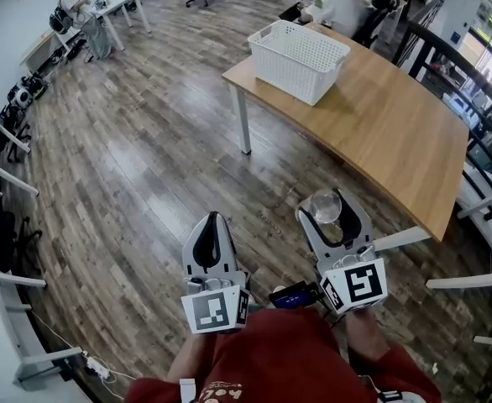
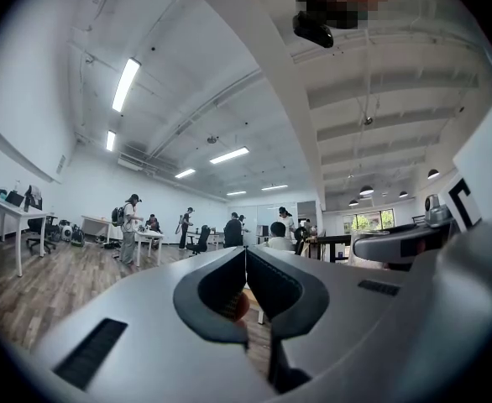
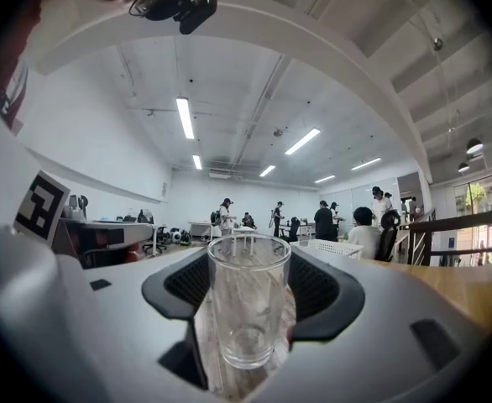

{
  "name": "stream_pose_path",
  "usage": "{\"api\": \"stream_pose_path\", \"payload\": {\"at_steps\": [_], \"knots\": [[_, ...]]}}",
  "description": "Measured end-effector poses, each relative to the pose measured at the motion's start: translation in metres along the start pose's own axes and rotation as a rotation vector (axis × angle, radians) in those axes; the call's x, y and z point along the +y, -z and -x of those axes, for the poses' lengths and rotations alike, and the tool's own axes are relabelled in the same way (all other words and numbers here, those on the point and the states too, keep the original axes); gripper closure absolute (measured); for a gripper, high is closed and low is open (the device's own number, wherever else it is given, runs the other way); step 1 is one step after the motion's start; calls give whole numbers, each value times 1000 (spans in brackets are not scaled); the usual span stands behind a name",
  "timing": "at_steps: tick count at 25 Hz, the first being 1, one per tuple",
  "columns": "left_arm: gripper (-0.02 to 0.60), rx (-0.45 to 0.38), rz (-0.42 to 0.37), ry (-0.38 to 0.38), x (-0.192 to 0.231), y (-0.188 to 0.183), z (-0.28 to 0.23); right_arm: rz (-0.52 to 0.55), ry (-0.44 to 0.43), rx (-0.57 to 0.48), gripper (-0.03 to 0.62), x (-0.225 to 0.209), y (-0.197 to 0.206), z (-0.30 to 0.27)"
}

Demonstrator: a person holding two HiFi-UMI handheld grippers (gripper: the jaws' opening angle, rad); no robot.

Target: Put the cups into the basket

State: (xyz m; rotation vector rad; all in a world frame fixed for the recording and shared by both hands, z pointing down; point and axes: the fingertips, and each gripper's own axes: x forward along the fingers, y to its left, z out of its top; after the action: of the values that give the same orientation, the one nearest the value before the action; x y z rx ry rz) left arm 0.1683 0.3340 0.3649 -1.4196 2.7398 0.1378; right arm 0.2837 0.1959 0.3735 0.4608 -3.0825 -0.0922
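The right tongs (image 1: 334, 215) pinch a clear cup (image 1: 326, 206) upright, likely for carrying to the white basket (image 1: 290, 72) on the bench (image 1: 384, 128) ahead; the left tongs (image 1: 211, 225) are pressed together, empty.

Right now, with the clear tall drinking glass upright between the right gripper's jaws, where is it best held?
Around mid-wall, as the right gripper has it: come in level from the side, a pad on each opposite side of the clear tall drinking glass. Its round wall narrows toward the base, so lower down it would probably slip.
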Motion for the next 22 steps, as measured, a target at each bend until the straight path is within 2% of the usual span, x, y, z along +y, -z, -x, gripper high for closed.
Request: {"api": "stream_pose_path", "payload": {"at_steps": [7, 14, 22], "knots": [[572, 21, -5, -12, -20, 7, -5, -17, -11, 3, 309, -21, 10, 9], [572, 68, 19, -39, -38, 28, -3, -47, -57, 26, 309, -33, 26, 15], [574, 56, 18, -49, -40, 27, -5, -37, -67, 25, 309, -35, 27, 8]]}}
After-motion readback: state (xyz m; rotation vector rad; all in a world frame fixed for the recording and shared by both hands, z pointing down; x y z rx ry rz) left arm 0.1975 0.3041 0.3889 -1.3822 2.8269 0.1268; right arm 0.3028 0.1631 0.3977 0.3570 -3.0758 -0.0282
